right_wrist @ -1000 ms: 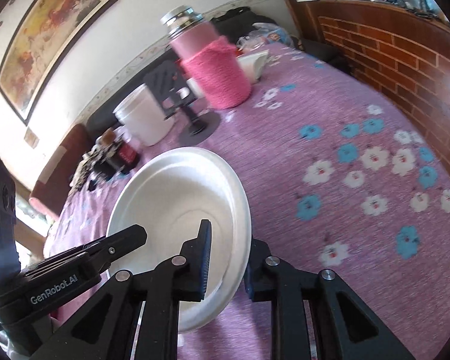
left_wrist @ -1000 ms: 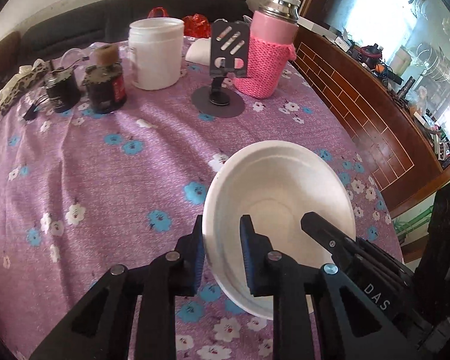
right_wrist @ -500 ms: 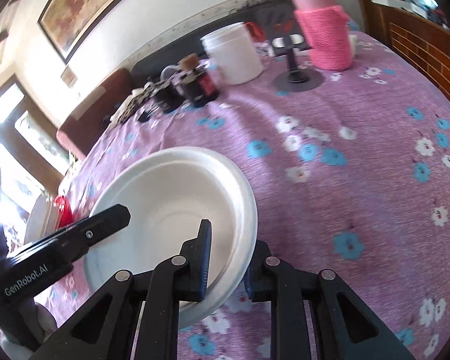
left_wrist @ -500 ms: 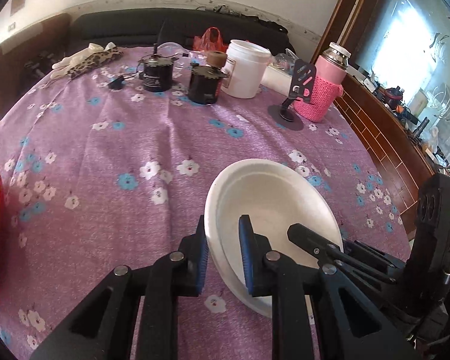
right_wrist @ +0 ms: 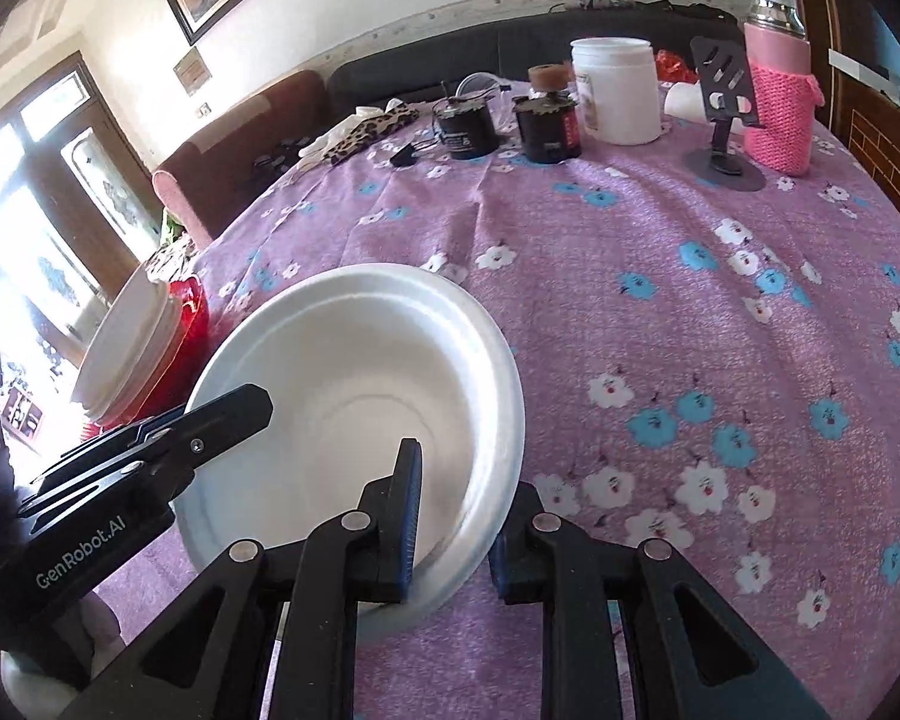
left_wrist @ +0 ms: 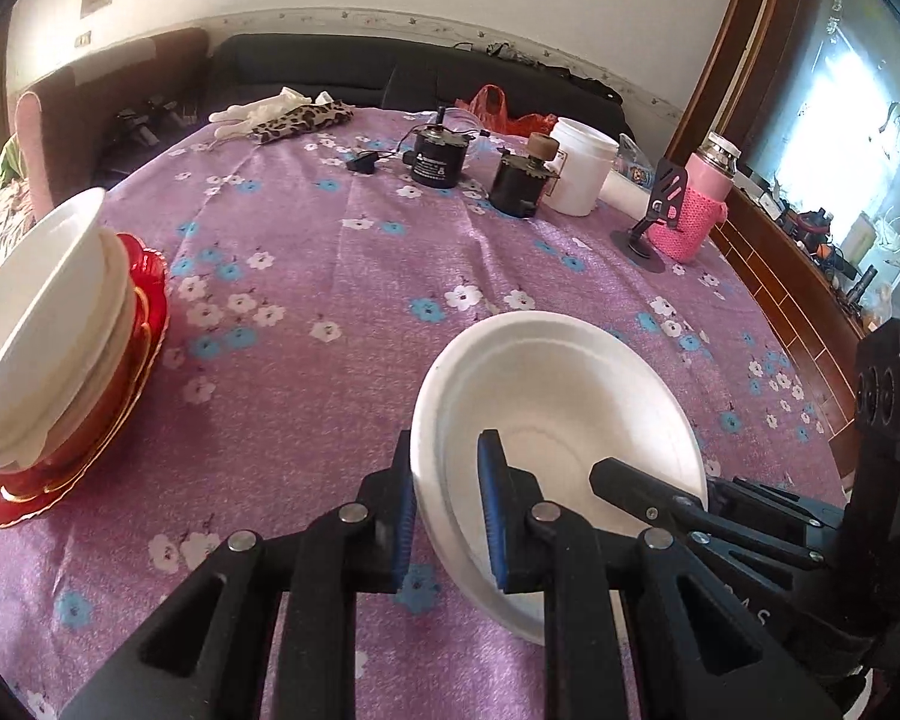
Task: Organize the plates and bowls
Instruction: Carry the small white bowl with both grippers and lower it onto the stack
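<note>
A white foam bowl (left_wrist: pixel 561 420) (right_wrist: pixel 366 384) hangs above the purple flowered tablecloth, held from both sides. My left gripper (left_wrist: pixel 447 516) is shut on its left rim, one pad inside and one outside. My right gripper (right_wrist: pixel 453 516) is shut on the opposite rim in the same way. Each gripper shows in the other's view, across the bowl. At the table's left edge stands a stack of white bowls (left_wrist: pixel 42 324) (right_wrist: pixel 126 354) resting on red plates (left_wrist: pixel 114 384) (right_wrist: pixel 189 312). The held bowl is to the right of that stack and apart from it.
Along the far side of the table (left_wrist: pixel 330 276) stand two dark motors (left_wrist: pixel 435 159), a white tub (left_wrist: pixel 582 165), a black phone stand (left_wrist: pixel 657 216) and a pink-sleeved flask (left_wrist: pixel 699 204). A leopard-print cloth (left_wrist: pixel 303 117) lies at the back. A brick ledge runs along the right.
Both grippers have carried the bowl leftwards across the table. The stack of bowls on red plates has come into view at the left, and the flask and tub have receded to the right.
</note>
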Action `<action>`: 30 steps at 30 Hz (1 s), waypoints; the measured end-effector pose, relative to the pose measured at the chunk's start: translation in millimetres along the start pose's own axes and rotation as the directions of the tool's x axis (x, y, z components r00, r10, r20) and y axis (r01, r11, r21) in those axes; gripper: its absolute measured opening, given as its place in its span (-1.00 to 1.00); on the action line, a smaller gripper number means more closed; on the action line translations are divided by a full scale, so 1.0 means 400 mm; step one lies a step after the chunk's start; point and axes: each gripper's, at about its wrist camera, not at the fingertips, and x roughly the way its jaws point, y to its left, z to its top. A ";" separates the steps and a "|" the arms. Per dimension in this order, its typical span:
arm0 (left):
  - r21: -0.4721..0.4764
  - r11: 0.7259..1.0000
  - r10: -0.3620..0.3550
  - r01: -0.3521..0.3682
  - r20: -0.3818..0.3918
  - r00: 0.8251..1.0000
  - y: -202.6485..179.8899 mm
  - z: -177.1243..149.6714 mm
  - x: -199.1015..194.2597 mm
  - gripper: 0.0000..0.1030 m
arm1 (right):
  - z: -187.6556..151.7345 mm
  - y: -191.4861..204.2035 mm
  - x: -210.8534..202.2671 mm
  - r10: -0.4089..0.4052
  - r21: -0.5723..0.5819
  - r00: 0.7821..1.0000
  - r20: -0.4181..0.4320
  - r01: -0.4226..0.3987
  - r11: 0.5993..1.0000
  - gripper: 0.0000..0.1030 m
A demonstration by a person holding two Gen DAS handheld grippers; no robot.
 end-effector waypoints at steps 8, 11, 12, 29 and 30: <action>-0.047 0.998 0.033 -0.032 0.039 0.999 0.083 -0.034 -0.079 -0.64 | -0.025 0.113 0.020 0.022 -0.040 1.000 -0.021 -0.022 0.999 -0.59; -0.052 0.998 0.045 -0.042 0.065 0.997 0.103 -0.040 -0.112 -0.64 | -0.028 0.152 0.018 0.023 -0.061 1.000 -0.017 -0.024 0.998 -0.59; -0.050 0.998 0.051 -0.047 0.073 0.996 0.108 -0.041 -0.122 -0.64 | -0.028 0.164 0.016 0.022 -0.068 1.000 -0.015 -0.023 0.997 -0.59; -0.085 0.989 0.132 -0.117 0.193 0.972 0.202 -0.063 -0.258 -0.64 | -0.022 0.331 -0.010 0.038 -0.166 0.999 0.013 -0.036 0.986 -0.58; -0.091 0.989 0.134 -0.118 0.194 0.972 0.209 -0.064 -0.261 -0.64 | -0.021 0.340 -0.009 0.039 -0.171 0.999 0.013 -0.037 0.985 -0.58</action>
